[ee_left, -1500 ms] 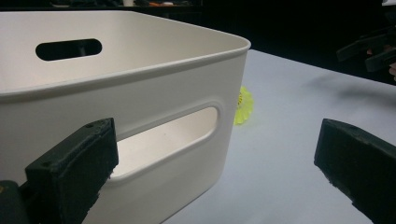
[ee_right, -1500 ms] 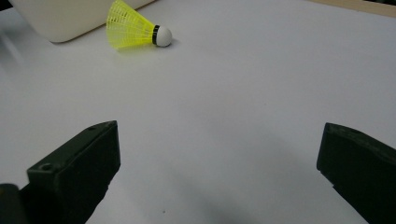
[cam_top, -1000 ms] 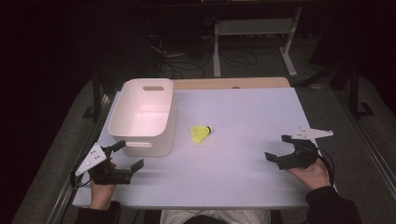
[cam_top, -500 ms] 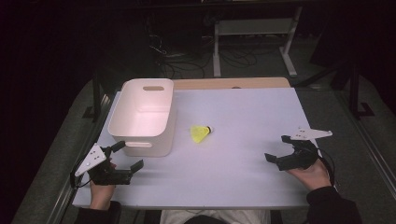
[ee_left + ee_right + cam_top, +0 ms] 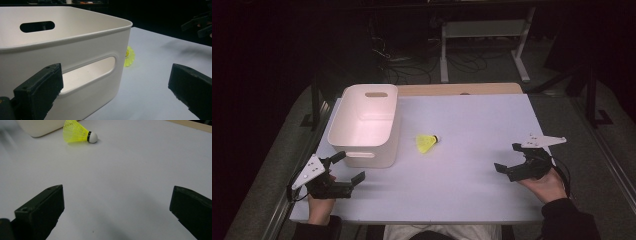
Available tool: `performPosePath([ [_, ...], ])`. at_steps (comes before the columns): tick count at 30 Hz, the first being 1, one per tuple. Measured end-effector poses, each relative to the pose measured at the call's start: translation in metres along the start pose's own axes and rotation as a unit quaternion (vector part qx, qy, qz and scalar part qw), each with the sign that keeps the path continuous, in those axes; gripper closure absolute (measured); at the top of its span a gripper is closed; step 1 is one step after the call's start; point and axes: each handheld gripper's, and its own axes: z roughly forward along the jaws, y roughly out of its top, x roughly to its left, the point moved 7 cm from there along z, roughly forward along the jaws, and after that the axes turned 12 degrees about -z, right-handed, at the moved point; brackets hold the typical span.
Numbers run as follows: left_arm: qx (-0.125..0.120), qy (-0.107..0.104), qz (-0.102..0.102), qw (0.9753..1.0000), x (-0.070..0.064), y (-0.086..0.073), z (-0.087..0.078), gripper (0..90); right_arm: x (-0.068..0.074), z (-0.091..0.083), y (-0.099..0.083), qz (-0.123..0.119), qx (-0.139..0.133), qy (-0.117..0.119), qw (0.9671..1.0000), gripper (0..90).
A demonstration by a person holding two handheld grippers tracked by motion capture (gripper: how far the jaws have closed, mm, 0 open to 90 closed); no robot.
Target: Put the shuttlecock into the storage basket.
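Observation:
A yellow shuttlecock [image 5: 427,143] with a white cork lies on its side on the white table [image 5: 462,190], just right of a white plastic bin [image 5: 365,125]. In the right gripper view the shuttlecock [image 5: 78,132] is far ahead of the open jaws, cork to the right. My left gripper [image 5: 346,167] rests open at the table's near left, just short of the bin's near wall [image 5: 82,75]; the shuttlecock [image 5: 129,56] peeks out past the bin's corner. My right gripper [image 5: 509,159] is open at the near right, nothing between its jaws.
The bin is empty and has handle slots [image 5: 376,94] in its end walls. A wooden strip [image 5: 462,89] runs along the table's far edge. Beyond it, on the dark floor, are cables and a white metal stand [image 5: 484,42]. Bare table lies between the two grippers.

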Motion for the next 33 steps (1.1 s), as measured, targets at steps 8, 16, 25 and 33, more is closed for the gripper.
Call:
performPosePath([
  [8,0.001,0.001,0.001,1.0000,0.000,0.000,0.000,0.0,-0.001,-0.004,0.007,0.007,0.000,0.011,0.9999,0.0],
  [16,0.001,0.000,0.001,1.0000,0.000,0.000,0.000,0.0,0.000,-0.004,0.018,-0.005,0.003,0.017,0.9998,0.0],
  [25,0.001,-0.001,0.001,1.0000,0.000,-0.001,0.000,0.0,0.002,-0.003,0.031,-0.021,0.009,0.023,0.9995,0.0],
  [33,0.002,-0.001,0.002,1.0000,0.000,-0.001,0.000,0.0,0.004,0.000,0.040,-0.031,0.014,0.029,0.9990,0.0],
])
